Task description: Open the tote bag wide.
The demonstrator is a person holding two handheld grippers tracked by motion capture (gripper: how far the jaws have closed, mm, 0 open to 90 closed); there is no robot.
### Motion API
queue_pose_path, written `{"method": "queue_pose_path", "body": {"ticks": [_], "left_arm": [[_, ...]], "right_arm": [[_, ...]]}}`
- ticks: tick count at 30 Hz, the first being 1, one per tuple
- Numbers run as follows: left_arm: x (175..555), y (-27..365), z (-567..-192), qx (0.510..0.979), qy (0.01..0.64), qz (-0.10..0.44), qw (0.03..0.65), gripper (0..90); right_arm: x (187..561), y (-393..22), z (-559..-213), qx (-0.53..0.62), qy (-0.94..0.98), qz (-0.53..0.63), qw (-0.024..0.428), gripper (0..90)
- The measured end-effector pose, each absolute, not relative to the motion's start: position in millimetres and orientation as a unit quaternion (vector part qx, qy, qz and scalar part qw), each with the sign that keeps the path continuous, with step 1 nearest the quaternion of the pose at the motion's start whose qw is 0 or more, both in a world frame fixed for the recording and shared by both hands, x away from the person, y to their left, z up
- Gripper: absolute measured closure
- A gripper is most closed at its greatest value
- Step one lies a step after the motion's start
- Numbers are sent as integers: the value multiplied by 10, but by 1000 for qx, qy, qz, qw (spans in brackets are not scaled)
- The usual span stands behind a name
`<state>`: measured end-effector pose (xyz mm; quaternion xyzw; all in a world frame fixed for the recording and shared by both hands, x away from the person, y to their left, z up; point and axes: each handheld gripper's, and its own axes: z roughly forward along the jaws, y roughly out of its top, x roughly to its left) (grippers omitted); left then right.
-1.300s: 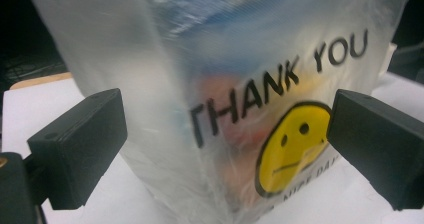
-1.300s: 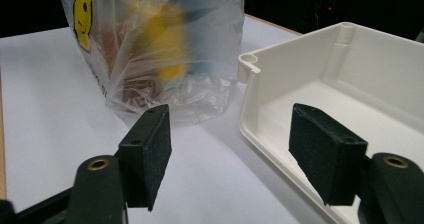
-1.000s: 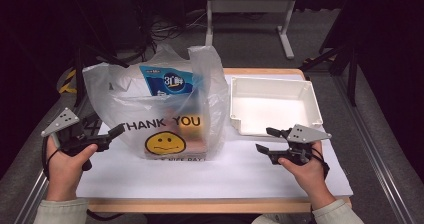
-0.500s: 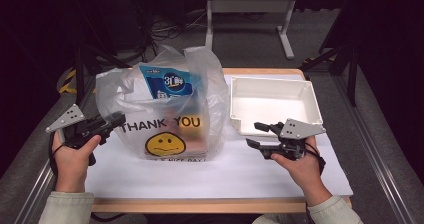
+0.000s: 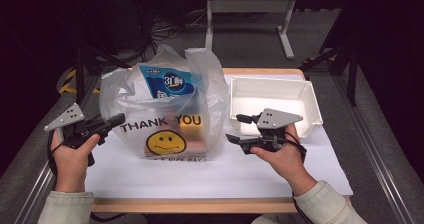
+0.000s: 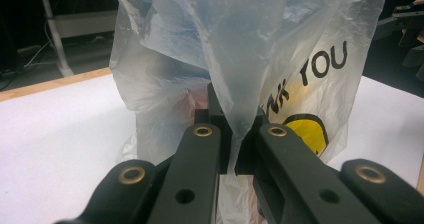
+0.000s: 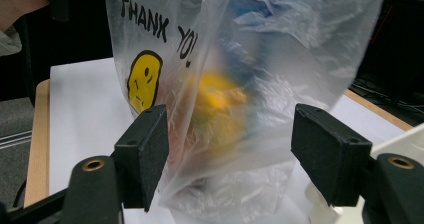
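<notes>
Bag (image 5: pixel 167 111) — a clear plastic one printed "THANK YOU" with a yellow smiley — stands upright left of centre on the white surface (image 5: pixel 210 176) in the high view, with a blue packet (image 5: pixel 167 84) showing through its upper part. Compared with a second ago, the left gripper (image 5: pixel 116 120) has just closed its jaws on the bag's left edge, where before they stood spread and short of the plastic; that suggests the bag is now pinned on one side and ready to be opened or steadied. The right gripper (image 5: pixel 236 129) has come up and in toward the bag's right side, jaws apart, not touching it yet. A white tray (image 5: pixel 310 91) sits just beside the bag on the right, empty as far as can be seen, close behind that gripper. In the left gripper view, the two black jaws meet on a pinched fold of the plastic (image 6: pixel 239 129), so the grip looks firm though only on thin film — it could slip or tear if pulled hard. In the right gripper view, the pads (image 7: pixel 150 149) stand wide with the bag's lower corner between them, untouched; something yellow (image 7: pixel 220 109) blurs inside, and the tray's rim (image 7: pixel 400 139) crowds the far jaw, so closing in may nudge it.
</notes>
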<state>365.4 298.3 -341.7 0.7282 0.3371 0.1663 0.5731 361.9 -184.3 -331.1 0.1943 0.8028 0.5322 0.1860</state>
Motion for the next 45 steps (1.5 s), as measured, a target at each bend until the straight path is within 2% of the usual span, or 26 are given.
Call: {"method": "queue_pose_path", "body": {"ticks": [15,26,30,35,36,39,45], "left_arm": [[3646,2958,-3407,732,335,173,568,897],[3664,2933,-3411,735,327,170,569,897],[3661,2941,-3411,734,328,170,570,896],[3660,2944,-3411,734,327,170,570,896],[3659,2945,-3410,735,327,170,570,896],[3662,2952,-3414,734,326,170,571,895],[3651,2958,-3422,733,327,170,572,895]], "right_arm": [[3801,-1452,-3163,178,789,551,204,301],[3907,-1205,-3043,175,783,551,228,325],[3947,-1156,-3023,179,787,541,239,431],[3980,-1118,-3004,171,793,531,245,691],[3980,-1118,-3004,171,793,531,245,691],[3980,-1174,-3018,167,794,529,248,900],[3941,-1242,-3021,168,790,539,239,900]]}}
